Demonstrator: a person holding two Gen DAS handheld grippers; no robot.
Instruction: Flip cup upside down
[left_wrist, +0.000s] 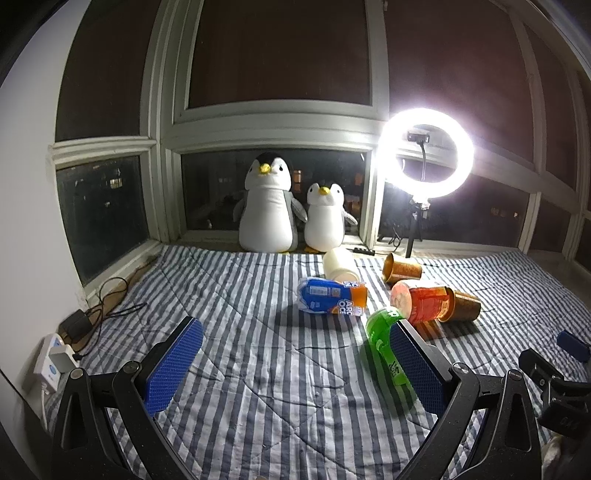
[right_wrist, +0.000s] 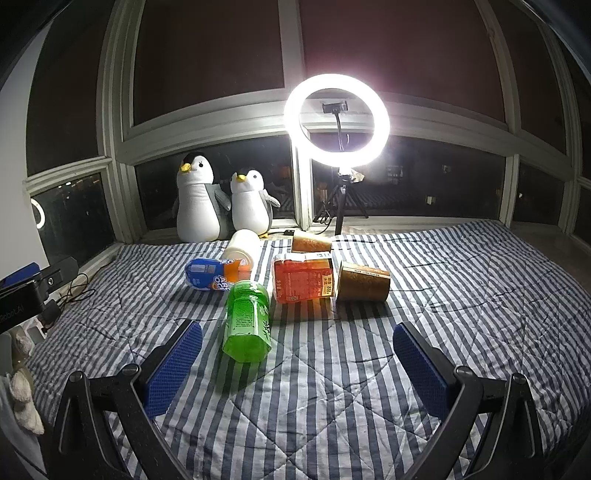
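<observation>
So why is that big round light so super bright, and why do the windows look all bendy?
In both views the ring light is overexposed, a white blaze with a halo spilling over the window frame. In the right wrist view the cups throw shadows toward the camera across the striped quilt. The fisheye lens bows straight frames into curves, and the corners go black.

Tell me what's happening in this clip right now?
Nothing is being handled yet. The left hand-held gripper and right hand-held gripper both hover open over the striped quilt, holding nothing. Ahead of them several cups lie on their sides: a green cup nearest, an orange-red cup, a blue-and-orange cup, a white cup and two brown paper cups. No cup is upside down.
</observation>
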